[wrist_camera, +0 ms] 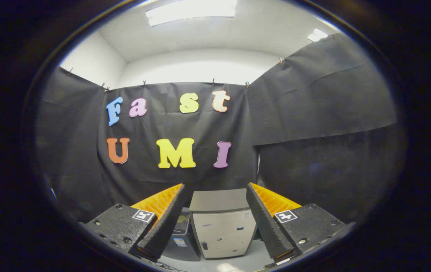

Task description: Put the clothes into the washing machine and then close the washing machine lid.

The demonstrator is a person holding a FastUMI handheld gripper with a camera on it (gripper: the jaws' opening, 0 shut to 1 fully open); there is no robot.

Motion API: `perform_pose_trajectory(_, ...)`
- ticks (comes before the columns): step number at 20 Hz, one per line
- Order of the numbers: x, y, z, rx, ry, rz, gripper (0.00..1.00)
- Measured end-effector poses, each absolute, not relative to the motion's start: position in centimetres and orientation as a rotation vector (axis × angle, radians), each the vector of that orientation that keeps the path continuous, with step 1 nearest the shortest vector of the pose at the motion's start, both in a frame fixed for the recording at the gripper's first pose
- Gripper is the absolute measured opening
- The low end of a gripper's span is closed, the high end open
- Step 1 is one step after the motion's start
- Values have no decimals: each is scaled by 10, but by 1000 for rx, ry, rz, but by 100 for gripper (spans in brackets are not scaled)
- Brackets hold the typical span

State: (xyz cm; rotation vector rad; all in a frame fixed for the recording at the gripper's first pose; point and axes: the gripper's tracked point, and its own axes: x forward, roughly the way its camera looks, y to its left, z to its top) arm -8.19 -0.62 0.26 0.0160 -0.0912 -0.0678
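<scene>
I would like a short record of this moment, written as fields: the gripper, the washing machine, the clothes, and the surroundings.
gripper: open, fingers spread apart, holding nothing
washing machine: pale box seen between the fingers, beyond them, standing against the black cloth wall
lid: state cannot be told
clothes: cannot be told from this view
beside machine: a dark box, touching or apart unclear

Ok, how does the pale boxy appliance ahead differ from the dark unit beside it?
The pale grey boxy appliance stands taller and shows whole between the open gripper's fingers. The dark squat unit is lower and partly hidden by one finger. The appliance's front is pale, the unit's near black. Both stand side by side beyond the fingers.
</scene>
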Motion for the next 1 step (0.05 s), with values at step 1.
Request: perform_pose_trajectory(1, -82, -6, 3, 15, -91, -64, 100)
